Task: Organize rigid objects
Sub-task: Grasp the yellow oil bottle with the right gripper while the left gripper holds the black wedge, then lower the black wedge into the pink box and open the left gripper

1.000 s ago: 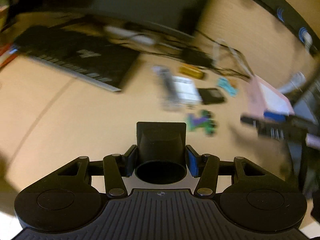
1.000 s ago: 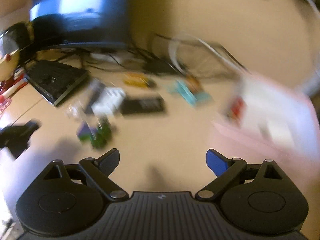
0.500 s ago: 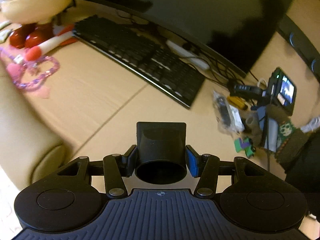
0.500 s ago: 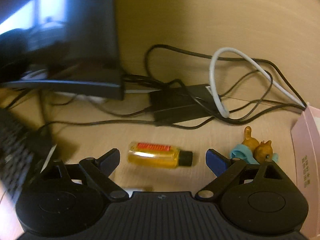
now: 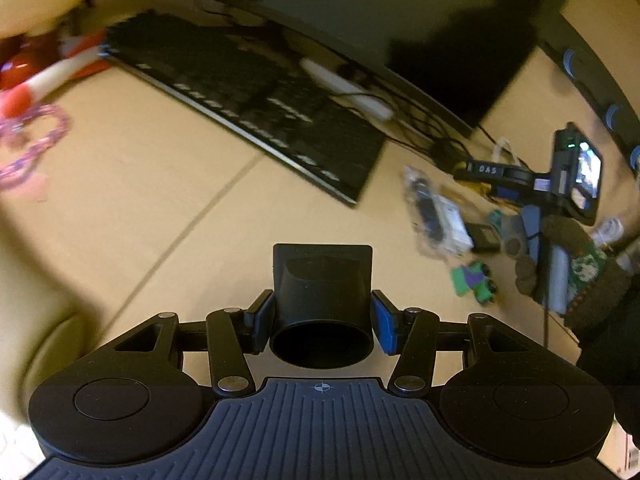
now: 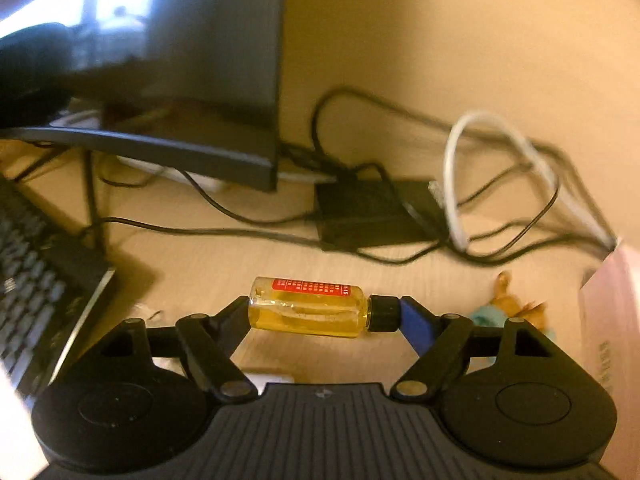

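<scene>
The left gripper (image 5: 322, 322) holds a black cup-like holder (image 5: 322, 300) squarely between its fingers, above the tan desk (image 5: 160, 208). Far beyond it lie a black keyboard (image 5: 256, 108) and a dark monitor (image 5: 400, 20). To the right sits a loose cluster of small things — a clear packet (image 5: 434, 212), a green and purple toy (image 5: 474, 280) — with the right gripper's camera mount over them.

The right gripper (image 6: 320, 310) is closing its jaws around a small yellow bottle (image 6: 308, 310), which lies on its side on the desk, black cap pointing right. The fingers meet the bottle's two ends — base on the left, cap on the right. Farther off lie a black adapter (image 6: 368, 212) and tangled cables (image 6: 500, 200); a pink box (image 6: 612, 320) stands at the right edge.
</scene>
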A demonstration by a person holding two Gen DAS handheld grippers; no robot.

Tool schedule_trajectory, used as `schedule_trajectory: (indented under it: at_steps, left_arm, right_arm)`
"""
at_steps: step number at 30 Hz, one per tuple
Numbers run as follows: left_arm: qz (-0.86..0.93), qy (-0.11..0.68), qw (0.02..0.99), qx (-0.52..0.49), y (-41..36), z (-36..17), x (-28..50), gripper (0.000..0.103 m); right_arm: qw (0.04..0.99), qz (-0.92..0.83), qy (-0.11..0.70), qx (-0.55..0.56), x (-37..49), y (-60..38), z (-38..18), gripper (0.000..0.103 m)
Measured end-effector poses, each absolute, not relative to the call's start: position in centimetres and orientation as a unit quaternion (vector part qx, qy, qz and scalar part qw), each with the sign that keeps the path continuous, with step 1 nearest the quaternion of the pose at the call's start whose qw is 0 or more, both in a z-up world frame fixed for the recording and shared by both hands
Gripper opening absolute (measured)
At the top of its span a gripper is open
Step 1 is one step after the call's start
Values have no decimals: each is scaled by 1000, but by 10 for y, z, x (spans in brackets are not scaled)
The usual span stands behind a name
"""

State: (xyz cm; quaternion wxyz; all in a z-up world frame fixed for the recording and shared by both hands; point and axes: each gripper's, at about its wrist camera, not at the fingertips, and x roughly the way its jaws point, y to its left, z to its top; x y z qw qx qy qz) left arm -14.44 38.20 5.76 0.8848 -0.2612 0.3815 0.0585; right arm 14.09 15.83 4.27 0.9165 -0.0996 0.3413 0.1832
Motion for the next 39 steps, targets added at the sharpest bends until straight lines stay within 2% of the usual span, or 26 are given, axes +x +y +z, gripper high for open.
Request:
schedule_trajectory:
  at_steps: [8,18,24,30,35,39]
  left_arm:
    - [-72,411,884,-213,325,57,-94,55]
    - [-271,461,838,-113,200,54,-49,55]
    - [-346,414,840,-56,130,91,-14,55]
    - [-330,338,880,-40,65,128,57,55]
    - [-316,313,894,-50,5,141,139,56]
    - [-249,326,910,-57,-22,132,184,55]
  right_arm:
    - [932,203,278,-112,36,88,89,80]
    - [940,69,316,-106,-51,-19,85,80]
    - [943,-21,326,-63,-84,-93,92,80]
    - [949,-63,308,-33,-110,-149,96,80]
    - [947,-64,314,-11,-116,-177,91,80]
    - [945,-54,321,-16,-119,-184,83,80]
